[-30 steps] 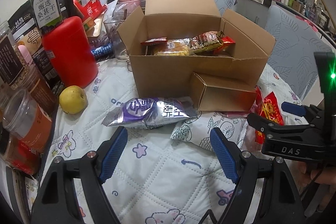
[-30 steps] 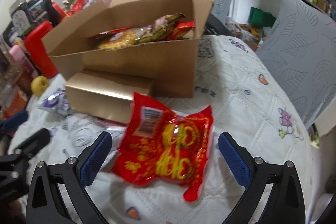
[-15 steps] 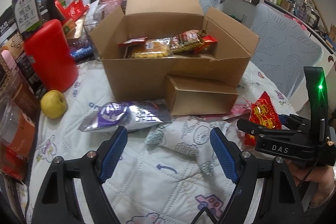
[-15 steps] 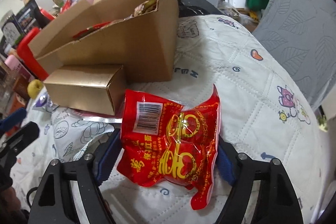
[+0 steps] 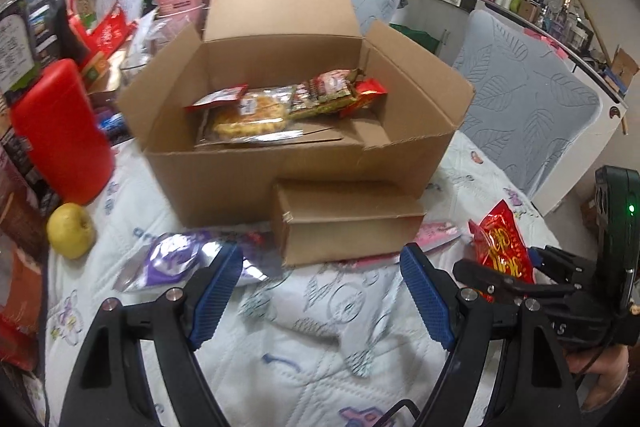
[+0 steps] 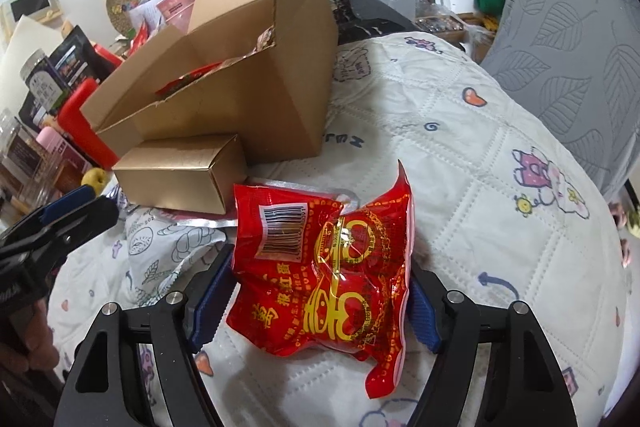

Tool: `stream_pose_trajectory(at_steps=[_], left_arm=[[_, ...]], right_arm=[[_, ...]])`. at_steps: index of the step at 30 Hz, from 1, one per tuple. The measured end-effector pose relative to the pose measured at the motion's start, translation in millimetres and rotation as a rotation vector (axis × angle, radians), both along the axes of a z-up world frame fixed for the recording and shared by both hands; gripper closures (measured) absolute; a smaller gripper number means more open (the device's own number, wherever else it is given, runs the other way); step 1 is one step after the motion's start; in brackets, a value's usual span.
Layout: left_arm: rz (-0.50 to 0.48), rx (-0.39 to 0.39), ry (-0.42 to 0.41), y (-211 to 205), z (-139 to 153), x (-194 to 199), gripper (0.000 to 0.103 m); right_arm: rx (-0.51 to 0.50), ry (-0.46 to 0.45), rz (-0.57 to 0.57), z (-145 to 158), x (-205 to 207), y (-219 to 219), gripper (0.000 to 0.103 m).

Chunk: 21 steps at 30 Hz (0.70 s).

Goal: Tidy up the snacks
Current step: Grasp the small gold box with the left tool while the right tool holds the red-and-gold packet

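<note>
My right gripper [image 6: 316, 303] is shut on a red snack packet [image 6: 332, 267] with gold print and holds it just above the quilted table. The packet also shows in the left wrist view [image 5: 502, 247], right of centre. The open cardboard box [image 5: 280, 155] stands behind, with several snack packets [image 5: 288, 103] inside; it also shows in the right wrist view [image 6: 224, 107]. My left gripper [image 5: 320, 299] is open and empty over the quilt, with a white patterned packet [image 5: 340, 311] between its fingers and a purple foil packet [image 5: 172, 259] at its left finger.
A small closed gold carton [image 5: 344, 223] lies against the box front. A red canister [image 5: 60, 131], a yellow apple [image 5: 71, 230] and jars crowd the left side. Grey leaf-patterned chairs [image 6: 580, 27] stand at the right table edge.
My right gripper has closed on the red packet and lifted it slightly. My left gripper has moved up and toward the box, staying open.
</note>
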<state>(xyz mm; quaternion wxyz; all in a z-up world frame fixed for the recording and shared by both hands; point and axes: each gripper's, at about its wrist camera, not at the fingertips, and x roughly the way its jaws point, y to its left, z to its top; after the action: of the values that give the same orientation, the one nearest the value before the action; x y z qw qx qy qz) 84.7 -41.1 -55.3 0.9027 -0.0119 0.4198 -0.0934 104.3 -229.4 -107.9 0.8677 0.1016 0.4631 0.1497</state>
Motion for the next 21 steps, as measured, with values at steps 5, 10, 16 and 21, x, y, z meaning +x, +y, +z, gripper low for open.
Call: stream_pose_trajectory(at_steps=[5, 10, 16, 21], left_arm=[[-0.014, 0.026, 0.0, -12.5, -3.7, 15.4, 0.022], [-0.035, -0.003, 0.038, -18.2, -10.6, 20.8, 0.022], [-0.089, -0.01, 0.041, -35.0, -9.2, 10.1, 0.022], [-0.175, -0.047, 0.07, -54.3, -11.0, 0.4, 0.022]], right_arm=[[0.007, -0.009, -0.03, 4.3, -0.8, -11.5, 0.027], [0.017, -0.009, -0.06, 5.5, -0.7, -24.4, 0.027], [0.026, -0.011, -0.09, 5.6, -1.6, -37.1, 0.027], [0.034, -0.017, -0.112, 6.2, -3.2, -46.7, 0.027]])
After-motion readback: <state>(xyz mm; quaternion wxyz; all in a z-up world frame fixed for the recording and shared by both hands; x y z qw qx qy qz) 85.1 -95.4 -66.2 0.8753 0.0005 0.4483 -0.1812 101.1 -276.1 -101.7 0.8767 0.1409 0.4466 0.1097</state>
